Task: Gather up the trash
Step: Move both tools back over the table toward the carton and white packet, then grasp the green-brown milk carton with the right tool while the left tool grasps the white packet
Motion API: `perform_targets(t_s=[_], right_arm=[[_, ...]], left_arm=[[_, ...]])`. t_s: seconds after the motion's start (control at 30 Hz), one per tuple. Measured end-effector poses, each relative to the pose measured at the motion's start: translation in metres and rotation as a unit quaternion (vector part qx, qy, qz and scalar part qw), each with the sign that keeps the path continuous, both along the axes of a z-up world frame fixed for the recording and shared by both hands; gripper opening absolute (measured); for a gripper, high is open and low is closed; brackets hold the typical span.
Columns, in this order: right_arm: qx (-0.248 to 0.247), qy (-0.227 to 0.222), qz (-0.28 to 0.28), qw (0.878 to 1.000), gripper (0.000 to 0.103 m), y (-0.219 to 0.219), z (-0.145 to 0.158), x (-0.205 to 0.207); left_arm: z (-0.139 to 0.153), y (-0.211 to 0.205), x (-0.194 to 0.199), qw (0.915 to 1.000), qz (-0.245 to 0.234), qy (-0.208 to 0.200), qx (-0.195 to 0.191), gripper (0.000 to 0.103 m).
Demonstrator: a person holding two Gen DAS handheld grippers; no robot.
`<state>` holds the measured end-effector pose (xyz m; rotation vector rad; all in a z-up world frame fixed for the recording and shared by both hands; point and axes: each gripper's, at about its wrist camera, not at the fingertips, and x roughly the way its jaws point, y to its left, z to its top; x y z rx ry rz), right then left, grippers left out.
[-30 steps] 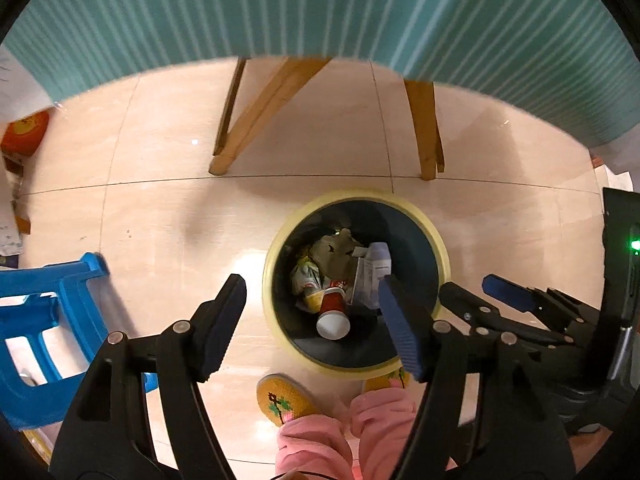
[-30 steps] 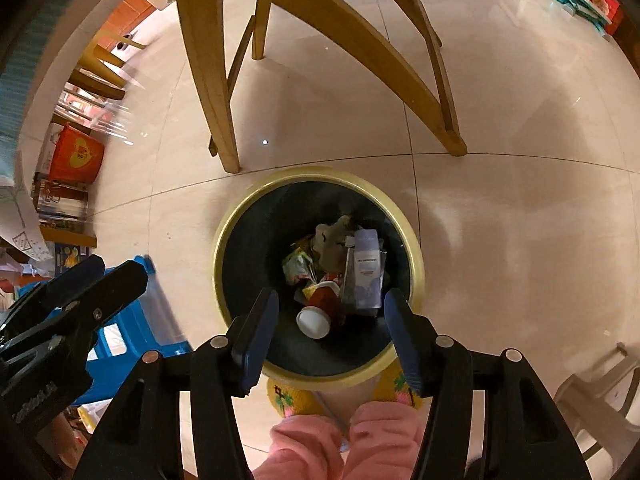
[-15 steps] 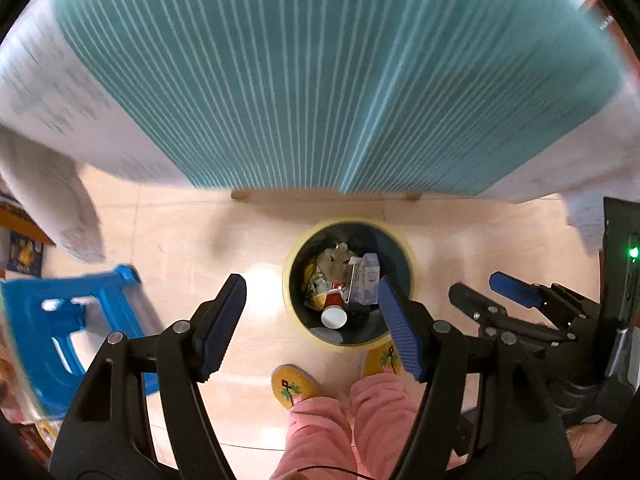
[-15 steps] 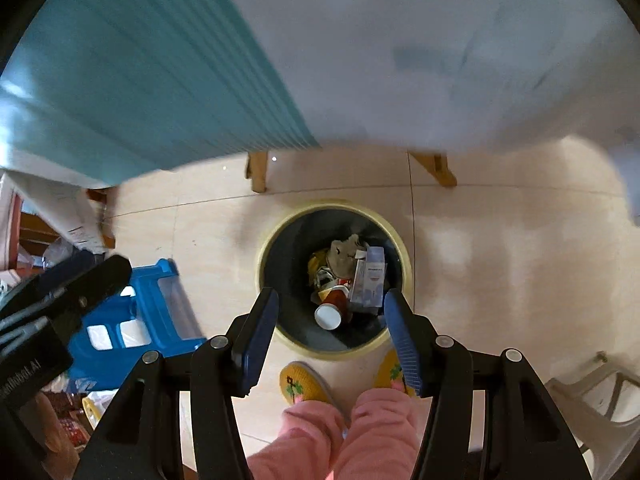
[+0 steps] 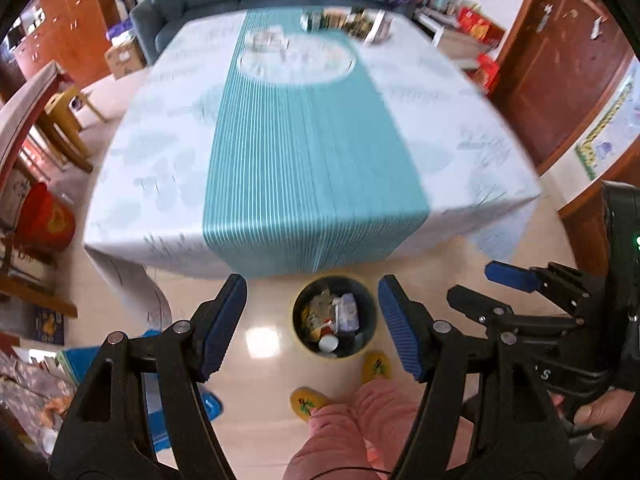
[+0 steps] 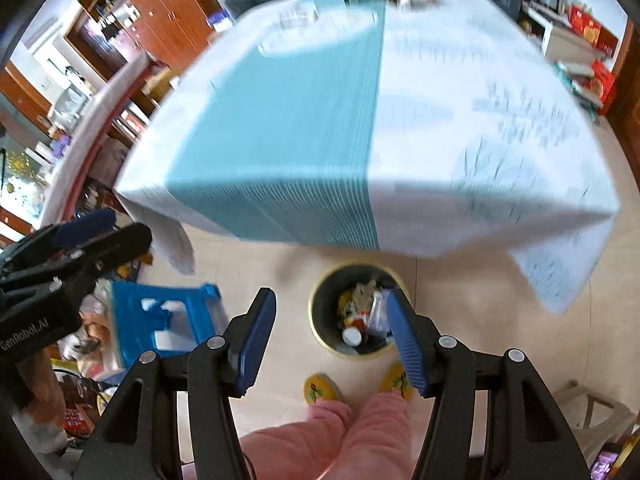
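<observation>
A round dark bin with a yellow rim [image 5: 301, 336] [image 6: 316, 332] stands on the floor below the table's near edge. It holds a red paper cup [image 5: 328, 342] [image 6: 352, 334], a clear wrapper and crumpled trash. My left gripper [image 5: 312, 320] is open and empty, high above the bin. My right gripper [image 6: 330, 332] is open and empty, also high above it. The right gripper shows at the right of the left wrist view [image 5: 488, 284]. The left gripper shows at the left of the right wrist view [image 6: 104, 228].
A table with a white cloth and teal striped runner [image 5: 304, 152] [image 6: 304, 120] fills the upper view, with blurred items at its far end [image 5: 344, 20]. A blue plastic stool [image 6: 168, 320] stands left of the bin. The person's pink trousers [image 5: 360, 432] and yellow slippers [image 5: 306, 402] are by the bin.
Both grippers have risen well above the bin, from under the table edge to above tabletop height. The tabletop has come into view and the bin looks smaller. Both stay open.
</observation>
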<state>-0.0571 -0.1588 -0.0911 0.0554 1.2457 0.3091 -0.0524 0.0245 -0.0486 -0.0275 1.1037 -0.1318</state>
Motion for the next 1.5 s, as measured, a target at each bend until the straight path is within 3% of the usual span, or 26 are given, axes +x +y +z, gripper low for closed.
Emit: perform_targets(t_s=[0.37,0.67,0.9,1.13,1.43,1.5], right_arm=[[0.006,-0.108,-0.019,0.994,0.059,0.007,0.124,0.034],[0.009,-0.161,-0.016,0.987,0.059,0.017,0.201,0.076],[0.012,-0.167,0.014,0.986,0.064,0.02,0.238,0.148],[0.001,-0.148,0.079,0.986,0.064,0.019,0.229,0.269],[-0.03,-0.11,0.199,0.973,0.064,0.021,0.161,0.457],[-0.039,-0.101,0.228,0.968,0.074,0.025,0.139,0.495]], left_arm=[[0.104,0.009,0.015,0.9973,-0.012,-0.071,-0.016,0.065],[0.155,0.018,0.065,0.9947,-0.01,-0.102,0.011,0.066],[0.178,0.039,0.121,0.9944,0.027,-0.098,0.025,0.066],[0.156,0.056,0.206,0.9943,0.09,-0.052,0.022,0.065],[0.087,0.058,0.334,0.9842,0.175,0.027,0.011,0.065],[0.066,0.056,0.362,0.9804,0.191,0.047,0.018,0.065]])
